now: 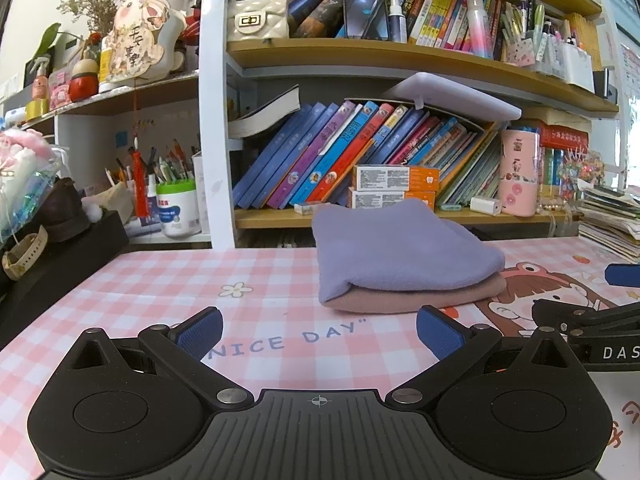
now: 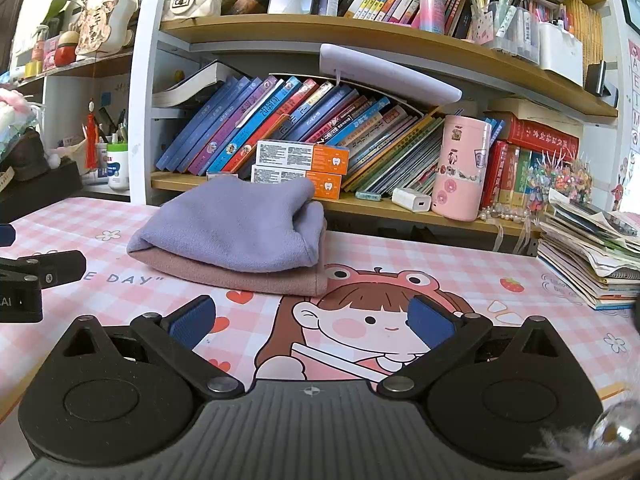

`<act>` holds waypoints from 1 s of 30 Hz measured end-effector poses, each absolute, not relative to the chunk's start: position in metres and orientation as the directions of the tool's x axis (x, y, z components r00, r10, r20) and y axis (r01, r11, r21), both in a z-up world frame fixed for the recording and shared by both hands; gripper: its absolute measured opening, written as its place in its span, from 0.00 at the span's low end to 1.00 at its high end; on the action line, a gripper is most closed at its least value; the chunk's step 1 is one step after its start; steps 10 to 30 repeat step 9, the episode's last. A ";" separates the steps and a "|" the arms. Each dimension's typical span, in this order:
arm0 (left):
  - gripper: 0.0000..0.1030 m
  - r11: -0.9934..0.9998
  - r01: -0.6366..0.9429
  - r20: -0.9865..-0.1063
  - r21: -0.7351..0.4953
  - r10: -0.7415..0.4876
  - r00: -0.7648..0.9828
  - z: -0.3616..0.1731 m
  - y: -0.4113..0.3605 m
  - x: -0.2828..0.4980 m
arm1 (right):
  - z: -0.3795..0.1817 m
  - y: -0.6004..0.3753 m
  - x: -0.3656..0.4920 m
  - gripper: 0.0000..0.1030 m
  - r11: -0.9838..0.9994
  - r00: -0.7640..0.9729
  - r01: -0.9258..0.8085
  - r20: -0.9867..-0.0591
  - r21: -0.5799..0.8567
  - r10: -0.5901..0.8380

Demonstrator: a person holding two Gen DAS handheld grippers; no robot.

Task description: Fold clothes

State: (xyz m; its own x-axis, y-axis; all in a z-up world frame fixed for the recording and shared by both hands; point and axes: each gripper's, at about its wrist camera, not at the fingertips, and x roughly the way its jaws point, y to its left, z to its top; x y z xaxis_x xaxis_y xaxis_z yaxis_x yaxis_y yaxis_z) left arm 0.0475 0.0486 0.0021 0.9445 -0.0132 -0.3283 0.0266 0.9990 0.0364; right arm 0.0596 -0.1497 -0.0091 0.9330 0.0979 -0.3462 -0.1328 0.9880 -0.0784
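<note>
A folded lavender garment (image 1: 400, 252) lies on top of a folded dusty-pink one (image 1: 420, 298) near the back of the pink checked desk mat (image 1: 160, 280). From the right wrist view the same stack appears left of centre, lavender garment (image 2: 232, 228) over pink garment (image 2: 240, 278). My left gripper (image 1: 320, 334) is open and empty, a short way in front of the stack. Open and empty too, my right gripper (image 2: 312, 322) hovers over the cartoon girl print, in front and to the right of the stack. Each gripper shows at the edge of the other's view.
A bookshelf (image 1: 400, 216) packed with leaning books stands right behind the stack. A pink tumbler (image 2: 460, 168) and white charger (image 2: 412, 199) sit on its lowest board. A pile of booklets (image 2: 592, 264) rests at the right; a black box (image 1: 52, 264) and pen cups at the left.
</note>
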 end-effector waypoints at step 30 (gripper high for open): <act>1.00 0.998 0.036 -0.322 0.050 -0.018 0.947 0.002 0.046 0.047 | -0.009 -0.150 0.059 1.00 0.988 0.932 -0.132 -0.348 -0.079 0.097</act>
